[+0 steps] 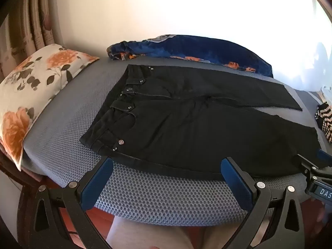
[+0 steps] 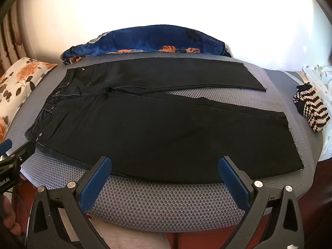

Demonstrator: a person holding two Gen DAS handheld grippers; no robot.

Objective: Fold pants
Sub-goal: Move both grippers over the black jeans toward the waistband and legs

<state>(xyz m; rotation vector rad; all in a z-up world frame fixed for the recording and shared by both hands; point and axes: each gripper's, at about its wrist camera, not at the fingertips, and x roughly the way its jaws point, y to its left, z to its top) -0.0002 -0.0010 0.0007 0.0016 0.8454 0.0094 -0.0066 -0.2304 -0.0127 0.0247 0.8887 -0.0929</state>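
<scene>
Black pants (image 1: 186,124) lie flat on a grey mesh mattress (image 1: 155,197), waistband to the left, both legs spread to the right with a narrow gap between them. They also show in the right wrist view (image 2: 157,128). My left gripper (image 1: 167,164) is open and empty, hovering at the near edge of the pants by the waist side. My right gripper (image 2: 165,162) is open and empty at the near edge of the near leg. Each gripper shows at the edge of the other's view.
A floral pillow (image 1: 27,95) lies at the left end. A folded blue blanket (image 1: 197,49) sits behind the pants. A black-and-white striped knit item (image 2: 313,112) and white cloth (image 2: 319,72) lie at the right. The mattress (image 2: 166,203) front edge drops off near me.
</scene>
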